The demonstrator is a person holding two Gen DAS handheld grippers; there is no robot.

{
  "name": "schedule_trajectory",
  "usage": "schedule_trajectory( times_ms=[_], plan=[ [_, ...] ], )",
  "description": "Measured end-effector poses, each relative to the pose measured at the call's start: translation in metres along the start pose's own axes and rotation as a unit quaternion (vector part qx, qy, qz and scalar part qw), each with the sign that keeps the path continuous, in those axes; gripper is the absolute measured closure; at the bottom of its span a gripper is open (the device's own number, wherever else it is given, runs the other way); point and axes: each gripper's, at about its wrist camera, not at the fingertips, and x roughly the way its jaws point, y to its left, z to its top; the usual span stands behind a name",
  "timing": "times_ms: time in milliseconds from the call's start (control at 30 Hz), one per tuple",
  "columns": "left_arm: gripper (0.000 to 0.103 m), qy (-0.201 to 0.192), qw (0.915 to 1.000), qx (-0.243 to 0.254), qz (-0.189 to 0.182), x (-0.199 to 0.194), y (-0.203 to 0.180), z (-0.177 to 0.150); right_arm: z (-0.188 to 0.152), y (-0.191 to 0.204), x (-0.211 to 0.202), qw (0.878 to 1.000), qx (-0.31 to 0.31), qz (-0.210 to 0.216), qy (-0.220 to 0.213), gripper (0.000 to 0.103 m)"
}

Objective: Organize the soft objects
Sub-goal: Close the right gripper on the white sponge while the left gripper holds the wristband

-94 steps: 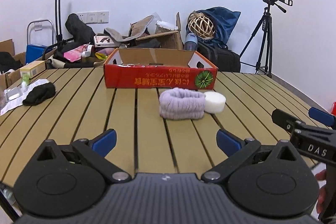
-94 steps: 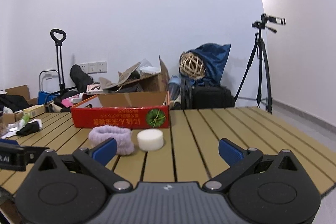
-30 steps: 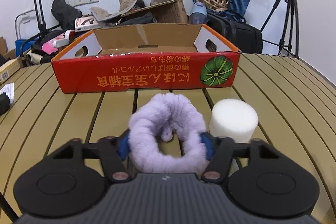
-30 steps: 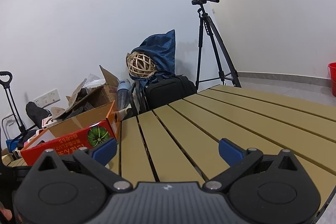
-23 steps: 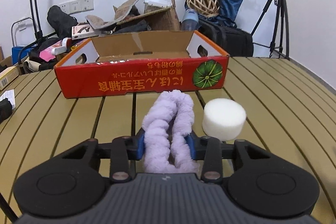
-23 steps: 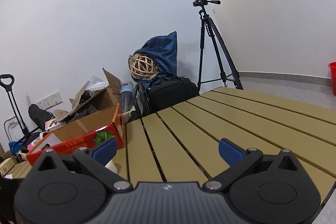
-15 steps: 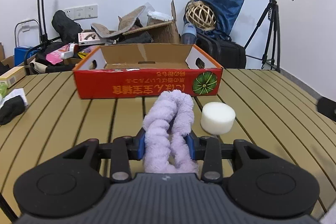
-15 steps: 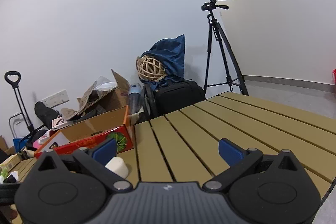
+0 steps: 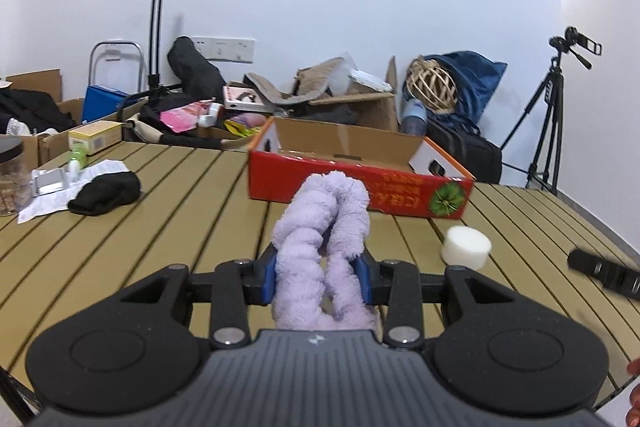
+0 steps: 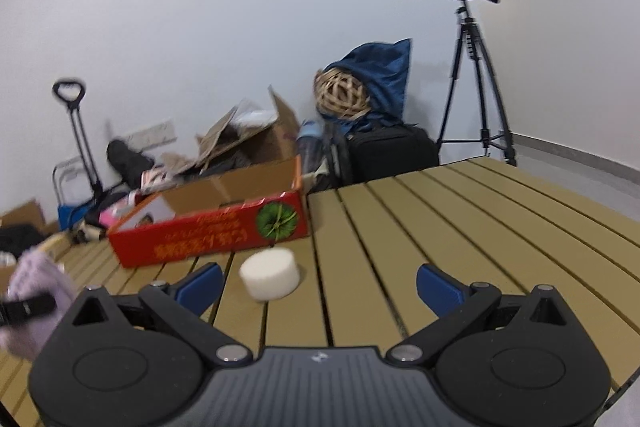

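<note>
**Clerk:** While your left gripper (image 9: 319,274) was pinched on the purple fluffy band (image 9: 325,227), what did you log for it?

**Checker:** Item one: jaws drawn nearly together, blue pads pressed into both sides of the band, which was squashed into a doubled loop standing up between them. You had it clear of the slatted table (image 9: 160,211), with nothing else touching it.

**Clerk:** And your right gripper (image 10: 318,287)?

**Checker:** Item two: jaws spread wide, nothing between the pads. The white foam cylinder (image 10: 270,279) sat on the table just ahead of its left finger, apart from it.

**Clerk:** Which step did you judge this to be?

**Checker:** Carrying the band toward the red cardboard box (image 9: 360,175), which stood open-topped beyond it, near the foam. The grasp looked done; the placing was not yet done.

**Clerk:** What did the next move call for?

**Checker:** You needed to bring the band over the box's near wall, then let the pads part above the opening. Being soft, it would likely spring back wide, so you wanted it well inside before release. The foam looked next in line for your right.
</note>
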Motion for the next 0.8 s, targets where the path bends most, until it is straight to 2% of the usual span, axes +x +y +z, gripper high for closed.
schedule_trajectory(
  times_ms=[267,500,600,800],
  plan=[
    [0.065,-0.015,0.9993,-0.009,0.033,-0.010,0.052,0.010,-0.001,0.029,0.029,0.998,-0.044,0.009,0.051,0.000],
    [0.065,0.000,0.9978,-0.037,0.056,0.000,0.098,0.011,0.006,0.051,0.077,0.994,-0.076,-0.006,0.083,0.000],
    [0.065,0.003,0.9973,-0.042,0.060,0.004,0.108,0.010,0.008,0.059,0.102,0.990,-0.088,-0.018,0.105,0.000],
    [0.065,0.012,0.9962,-0.051,0.069,0.015,0.120,0.008,0.013,0.062,0.141,0.987,-0.074,-0.024,0.139,0.000]
  ],
)
